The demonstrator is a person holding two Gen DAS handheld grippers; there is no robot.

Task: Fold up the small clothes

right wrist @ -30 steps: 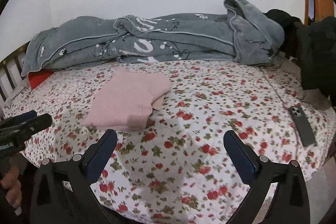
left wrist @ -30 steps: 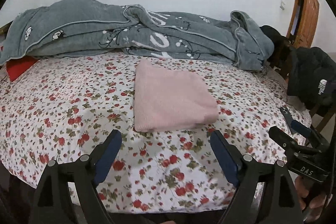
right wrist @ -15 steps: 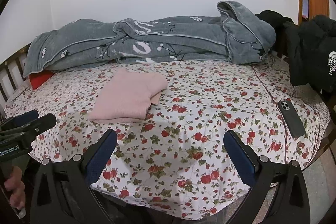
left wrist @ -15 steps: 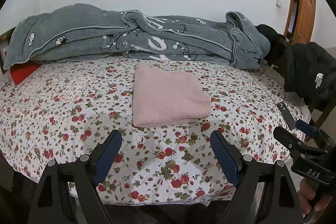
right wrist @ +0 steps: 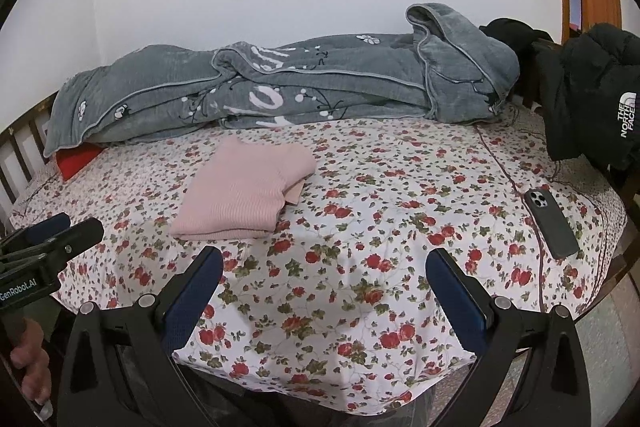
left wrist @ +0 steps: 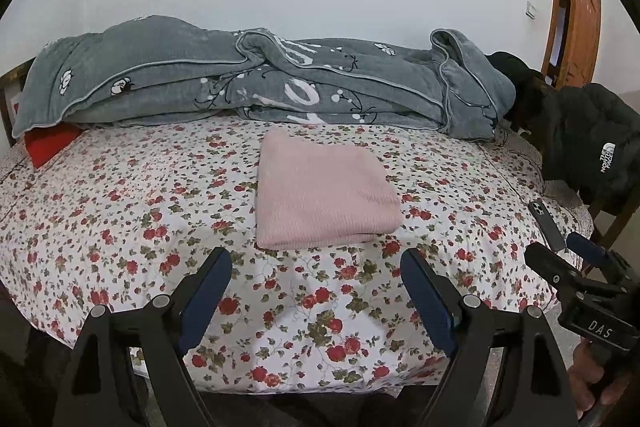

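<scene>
A pink knitted garment (left wrist: 324, 193) lies folded into a neat rectangle on the flowered bedsheet (left wrist: 132, 211); in the right wrist view the same pink garment (right wrist: 244, 189) sits left of centre. My left gripper (left wrist: 316, 259) hangs open above the bed's near edge, just short of the garment, nothing between its fingers. My right gripper (right wrist: 324, 259) is open too, over bare sheet to the right of the garment, and holds nothing. Each gripper shows at the edge of the other's view, with a hand on its handle.
A rumpled grey blanket (left wrist: 248, 83) runs along the far side of the bed by the wall. A red cushion (left wrist: 50, 143) pokes out at its left end. A dark phone (right wrist: 551, 223) lies near the bed's right edge. A black jacket (right wrist: 592, 95) hangs at right.
Both grippers have drawn back a little from the bed and risen slightly, so more of the near edge of the sheet shows. The garment has not moved. Both jaws stay open.
</scene>
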